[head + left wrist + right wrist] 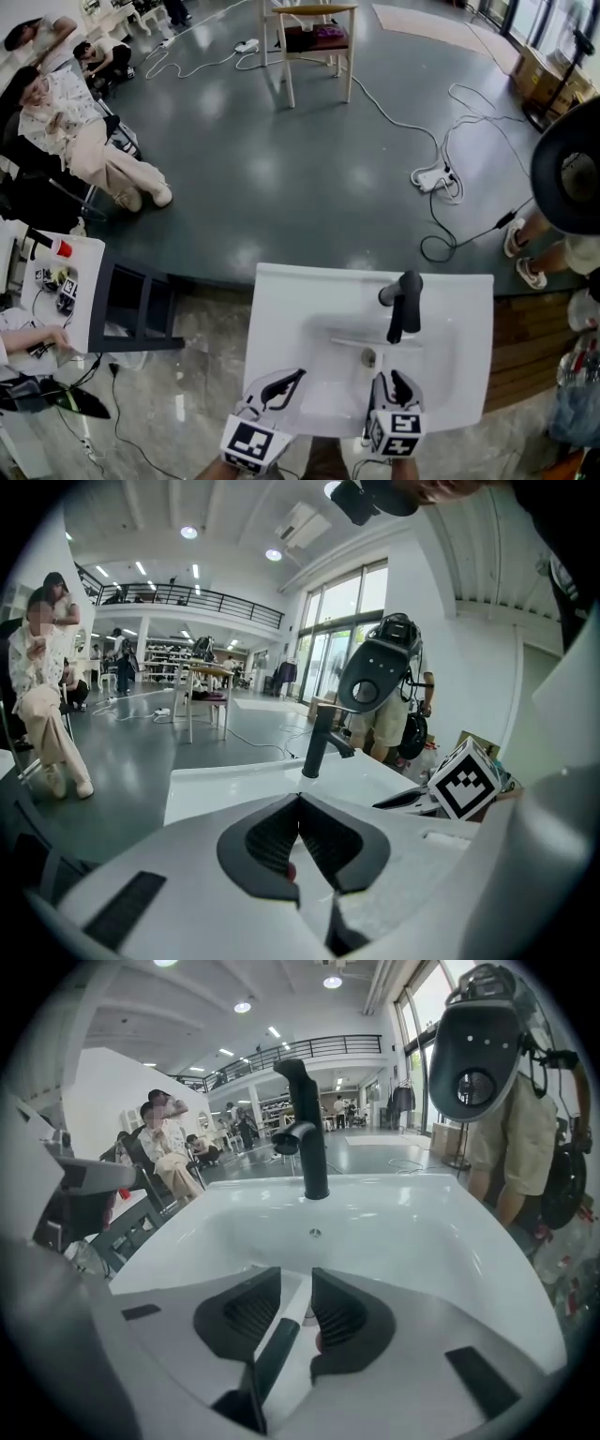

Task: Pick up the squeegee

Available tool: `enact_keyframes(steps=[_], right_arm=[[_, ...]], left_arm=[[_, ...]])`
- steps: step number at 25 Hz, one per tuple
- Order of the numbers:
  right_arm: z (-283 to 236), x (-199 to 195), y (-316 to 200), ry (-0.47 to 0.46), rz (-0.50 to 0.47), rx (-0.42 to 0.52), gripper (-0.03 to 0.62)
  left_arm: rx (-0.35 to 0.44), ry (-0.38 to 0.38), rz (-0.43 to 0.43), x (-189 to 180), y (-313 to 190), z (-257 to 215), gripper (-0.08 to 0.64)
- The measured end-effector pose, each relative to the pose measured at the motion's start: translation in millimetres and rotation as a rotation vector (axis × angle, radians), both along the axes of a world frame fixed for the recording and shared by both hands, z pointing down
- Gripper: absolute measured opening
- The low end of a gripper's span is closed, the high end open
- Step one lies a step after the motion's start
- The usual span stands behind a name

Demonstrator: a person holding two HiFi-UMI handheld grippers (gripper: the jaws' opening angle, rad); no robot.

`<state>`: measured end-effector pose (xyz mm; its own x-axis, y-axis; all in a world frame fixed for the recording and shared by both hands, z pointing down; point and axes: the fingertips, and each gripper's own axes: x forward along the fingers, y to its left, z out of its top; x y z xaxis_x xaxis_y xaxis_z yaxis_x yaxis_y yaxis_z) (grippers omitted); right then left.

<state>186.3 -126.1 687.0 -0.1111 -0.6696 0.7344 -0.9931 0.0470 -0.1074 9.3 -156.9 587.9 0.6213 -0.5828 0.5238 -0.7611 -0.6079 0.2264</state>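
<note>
While the left tool [284, 382] hangs over the sink [272, 291] with jaws closed together, the right tool [296, 1283], jaws partly apart, straddles the squeegee [274, 1352] lying at the near rim. It would be best to centre its dark handle between the pads, then close squarely before lifting.

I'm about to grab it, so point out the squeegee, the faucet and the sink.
squeegee [276, 1353], right gripper view, on its dark handle between the jaws.
faucet [312, 1162], right gripper view, on its black upright column.
sink [281, 309], head view, on the bare left rim.
</note>
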Motion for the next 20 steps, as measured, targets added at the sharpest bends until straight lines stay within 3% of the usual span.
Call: enact_keyframes(steps=[11,20], right_arm=[[45,-4,-2,-0.074,-0.007,-0.159,0.201],[65,-6,-8,-0.102,0.016,-0.271,0.193]], left_arm=[[-0.026,-0.004,-0.021,1,2,4,0.002],[-0.033,-0.007,-0.035,2,-1,9,0.002]])
